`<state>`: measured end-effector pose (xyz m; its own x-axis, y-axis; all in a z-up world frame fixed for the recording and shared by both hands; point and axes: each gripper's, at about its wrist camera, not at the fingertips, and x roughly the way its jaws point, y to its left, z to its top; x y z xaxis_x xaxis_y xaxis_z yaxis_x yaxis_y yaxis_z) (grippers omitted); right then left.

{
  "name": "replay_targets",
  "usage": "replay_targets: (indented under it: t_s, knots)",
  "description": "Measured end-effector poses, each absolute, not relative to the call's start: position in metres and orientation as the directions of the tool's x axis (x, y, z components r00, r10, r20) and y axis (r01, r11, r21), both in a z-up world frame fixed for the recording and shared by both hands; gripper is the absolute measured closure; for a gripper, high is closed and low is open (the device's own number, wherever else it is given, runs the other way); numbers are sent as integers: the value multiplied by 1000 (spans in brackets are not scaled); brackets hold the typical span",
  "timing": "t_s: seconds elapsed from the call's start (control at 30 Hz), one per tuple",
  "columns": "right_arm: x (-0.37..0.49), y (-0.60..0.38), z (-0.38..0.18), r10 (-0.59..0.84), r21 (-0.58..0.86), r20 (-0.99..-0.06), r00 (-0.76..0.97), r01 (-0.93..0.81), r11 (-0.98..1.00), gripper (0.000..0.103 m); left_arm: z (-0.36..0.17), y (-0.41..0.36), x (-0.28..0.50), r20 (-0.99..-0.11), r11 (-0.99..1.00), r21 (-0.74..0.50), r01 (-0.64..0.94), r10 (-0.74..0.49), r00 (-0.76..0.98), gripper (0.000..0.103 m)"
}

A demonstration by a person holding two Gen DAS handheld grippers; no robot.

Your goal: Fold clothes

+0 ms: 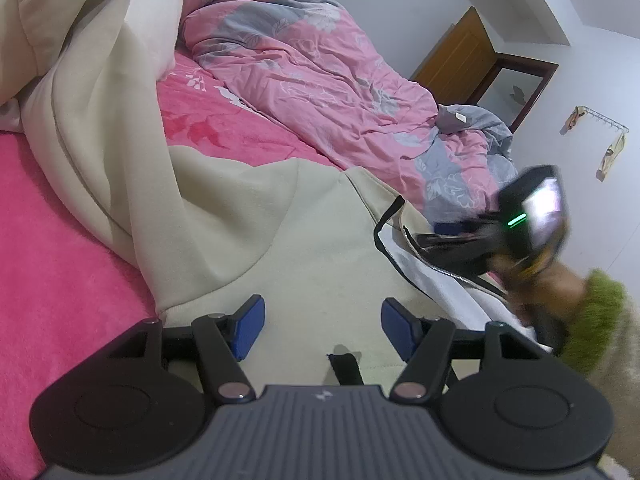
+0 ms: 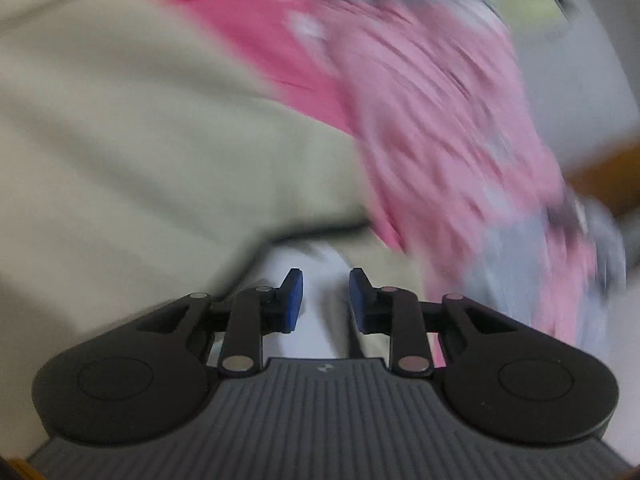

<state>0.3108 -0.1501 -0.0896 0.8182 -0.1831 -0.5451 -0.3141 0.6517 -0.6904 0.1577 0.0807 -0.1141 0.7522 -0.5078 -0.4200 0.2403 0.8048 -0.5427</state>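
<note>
A soft cream fleece jacket (image 1: 248, 216) with white lining lies rumpled on the fuzzy hot-pink blanket (image 1: 52, 248). The left gripper (image 1: 322, 330) stands wide, empty, above it. The right gripper (image 2: 322, 300) is narrowly parted over the white lining, gripping nothing.

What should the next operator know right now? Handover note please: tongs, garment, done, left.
Left tongs: open, empty, over the cream hooded jacket.
Right tongs: open with a narrow gap above the jacket's white lining; that view is blurred, so contact is unclear.
The jacket lies spread on the pink blanket, one part raised at the left, zipper edge open at the right. The pink floral duvet is bunched behind it.
Done: no neat fold visible.
Left: close the front, fold sleeves and body.
</note>
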Motion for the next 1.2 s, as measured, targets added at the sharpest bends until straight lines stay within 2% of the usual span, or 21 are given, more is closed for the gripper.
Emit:
replay_targets:
  t_s: [0.07, 0.2, 0.33, 0.43, 0.53, 0.63, 0.7, 0.8, 0.87, 0.97, 1.07, 1.2]
  knots:
    - [309, -183, -65, -136, -517, -619, 774, -271, 812, 79, -114, 81, 158, -422, 806, -540, 240, -506, 752, 37]
    - [290, -242, -38, 125, -14, -738, 663, -200, 980, 78, -113, 80, 157, -426, 811, -535, 239, -502, 753, 37]
    - [262, -267, -59, 341, 350, -742, 577, -101, 931, 77, -100, 72, 152, -449, 839, -484, 248, -482, 752, 37]
    - [250, -267, -76, 438, 480, -720, 538, -69, 874, 77, -81, 53, 141, -452, 870, -390, 303, -468, 760, 37]
    - [251, -258, -83, 455, 494, -718, 527, -75, 866, 76, -67, 22, 126, -472, 883, -257, 393, -469, 746, 37]
    - [253, -254, -87, 487, 524, -703, 518, -85, 847, 76, -75, -12, 118, -560, 875, -151, 460, -459, 690, 37]
    - [253, -251, -88, 508, 544, -692, 513, -93, 834, 75, -88, -26, 115, -618, 870, -126, 477, -445, 648, 37]
    - [252, -247, -90, 512, 542, -690, 512, -104, 834, 75, -97, -33, 106, -612, 876, -73, 477, -417, 672, 36]
    - [251, -245, -93, 500, 520, -697, 515, -118, 846, 75, -97, -30, 107, -612, 875, -90, 475, -424, 667, 36]
    - [248, -235, -92, 453, 440, -712, 537, -161, 883, 81, -97, -29, 107, -609, 874, -106, 475, -435, 664, 36]
    - [243, -211, -83, 365, 261, -741, 564, -259, 930, 94, -97, -29, 105, -602, 872, -100, 478, -436, 669, 35]
    - [229, -170, -79, 219, -35, -749, 626, -368, 929, 94, -99, -31, 106, -596, 872, -96, 481, -437, 673, 34]
